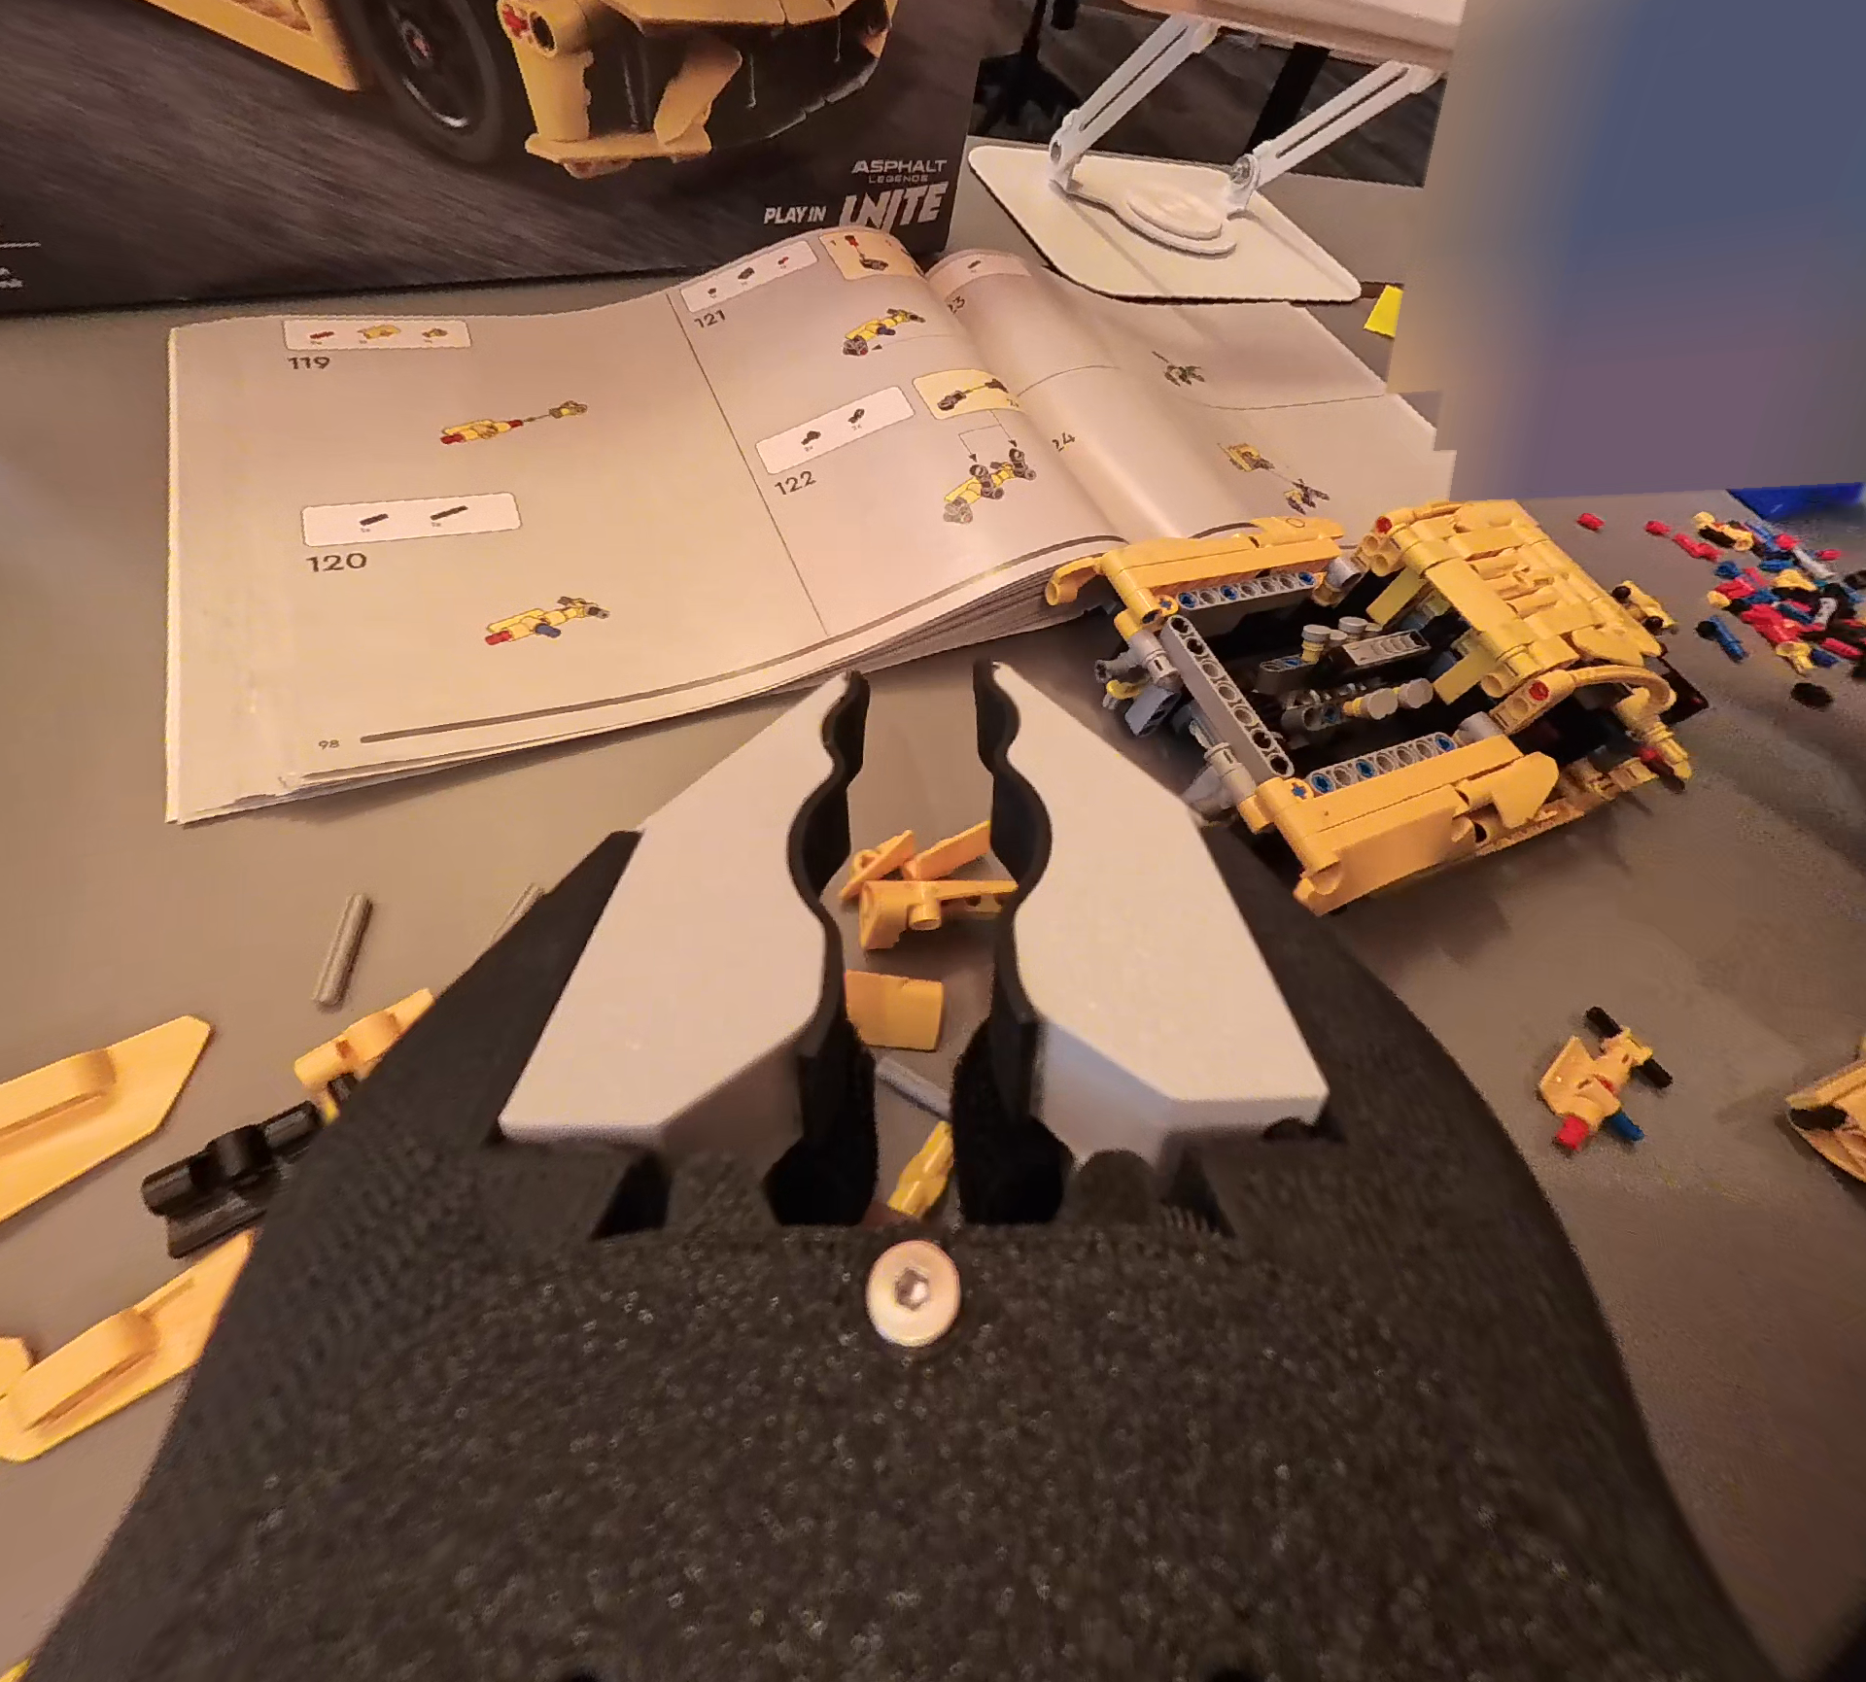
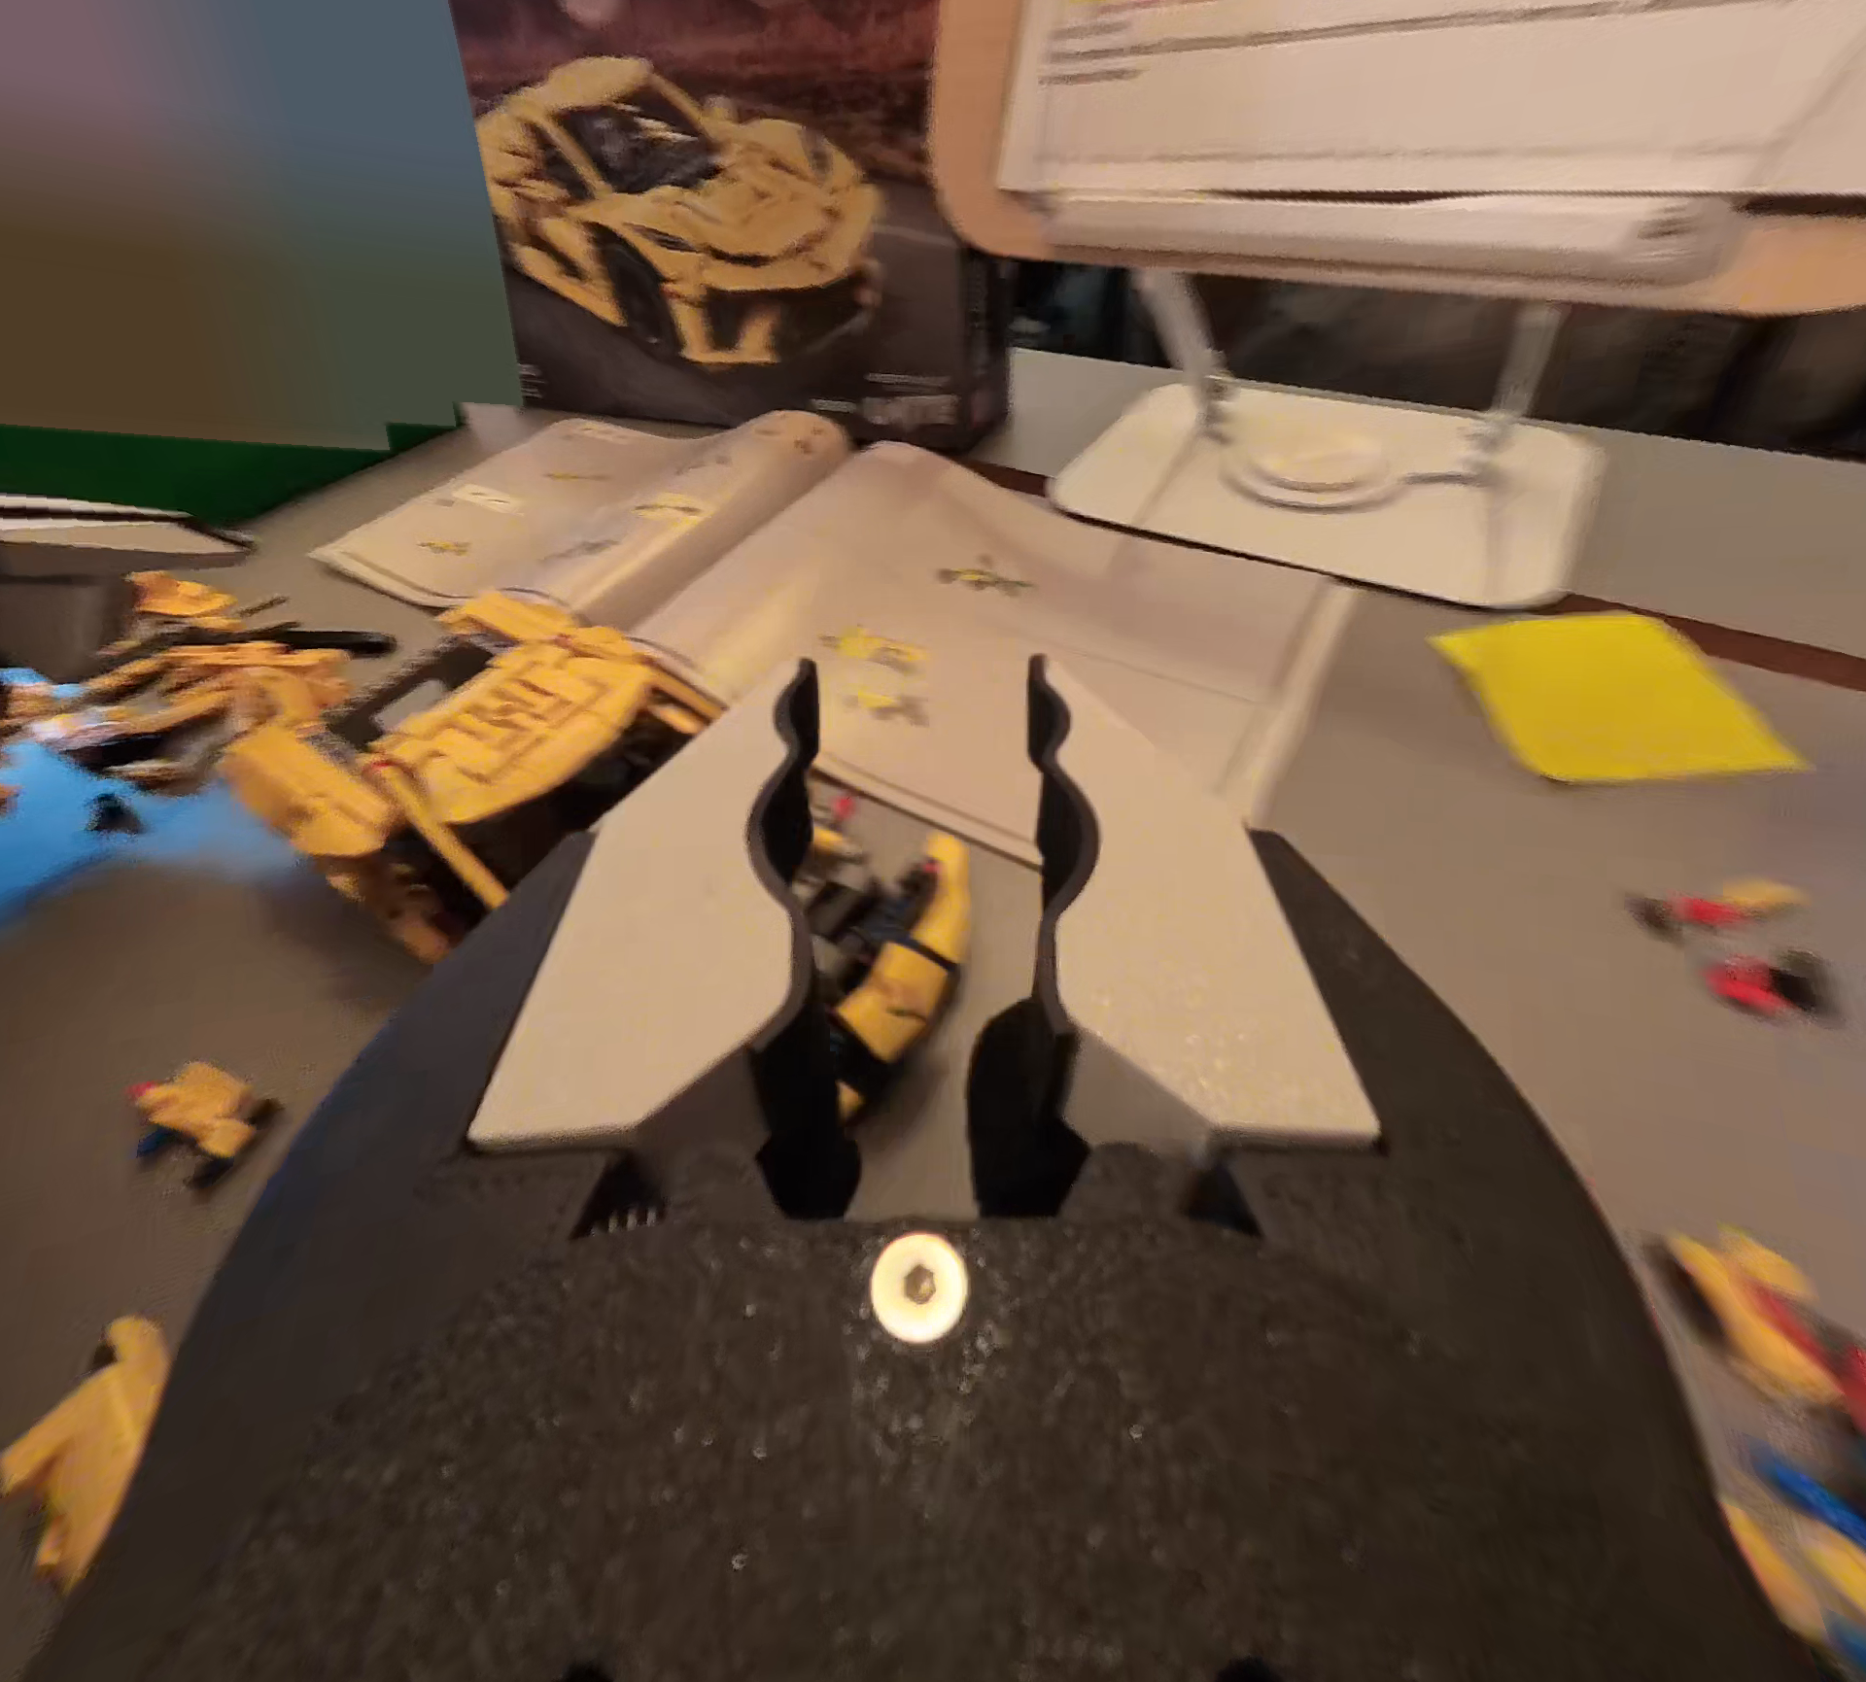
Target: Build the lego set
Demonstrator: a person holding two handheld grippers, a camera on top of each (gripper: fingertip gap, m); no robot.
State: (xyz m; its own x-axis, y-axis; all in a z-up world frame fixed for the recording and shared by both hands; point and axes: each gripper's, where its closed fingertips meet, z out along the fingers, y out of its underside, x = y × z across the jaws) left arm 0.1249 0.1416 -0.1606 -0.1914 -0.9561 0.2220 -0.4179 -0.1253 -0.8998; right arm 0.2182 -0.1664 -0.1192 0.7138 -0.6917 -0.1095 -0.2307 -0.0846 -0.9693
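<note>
A grey table (image 1: 121, 907) carried an open instruction booklet (image 1: 525, 523), a half-built yellow car (image 1: 1393, 685) at the booklet's right edge, the set's box (image 1: 485, 49) standing behind, a white stand's base (image 1: 1161, 230), a yellow paper (image 2: 1605, 695), loose yellow pieces (image 1: 929, 886) and a scatter of small pins (image 1: 1777, 584)

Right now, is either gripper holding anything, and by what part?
Nothing is held. The left gripper is open above loose yellow pieces on the table. The right gripper is open too, with nothing between its fingers.
</note>
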